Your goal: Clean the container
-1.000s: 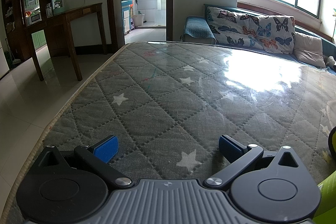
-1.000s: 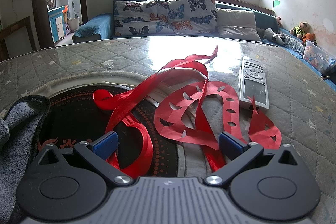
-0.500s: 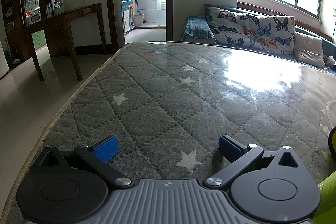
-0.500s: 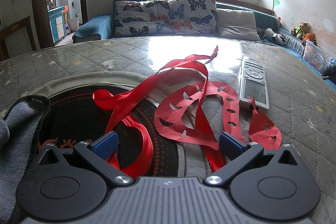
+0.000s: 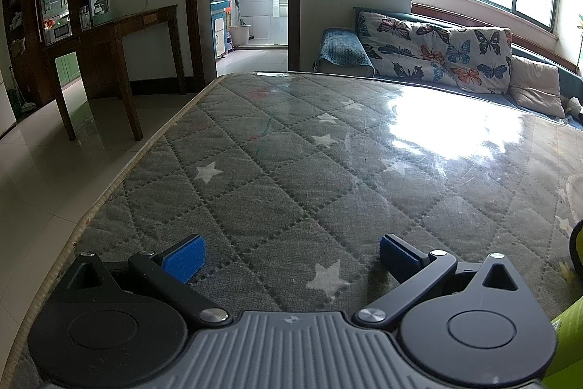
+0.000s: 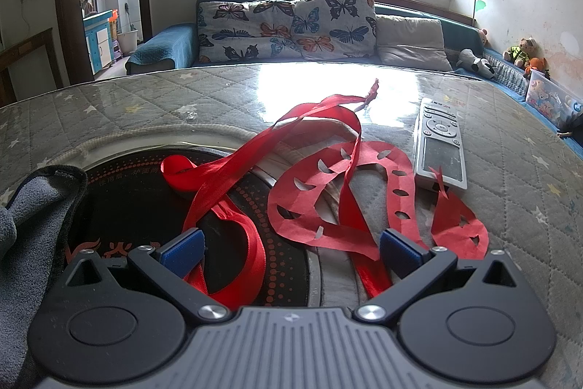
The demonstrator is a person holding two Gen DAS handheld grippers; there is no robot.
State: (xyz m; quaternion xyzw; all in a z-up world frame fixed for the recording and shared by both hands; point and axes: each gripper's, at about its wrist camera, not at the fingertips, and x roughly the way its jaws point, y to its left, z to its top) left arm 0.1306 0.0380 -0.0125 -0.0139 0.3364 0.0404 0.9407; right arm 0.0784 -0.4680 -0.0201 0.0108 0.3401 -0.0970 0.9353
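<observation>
Both-handed, left gripper (image 5: 289, 254) jaws spread wide; right gripper (image 6: 289, 252) likewise over red ribbon (image 6: 226, 185).

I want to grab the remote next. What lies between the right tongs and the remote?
In the right wrist view, red cut paper and a red ribbon lie between the right tongs and the remote.

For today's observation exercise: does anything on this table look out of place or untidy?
Yes. A red ribbon trails loosely from the round black dish onto the table, tangled with a red paper cut-out whose end lies over the remote control. A grey cloth is draped over the dish's left edge.
</observation>
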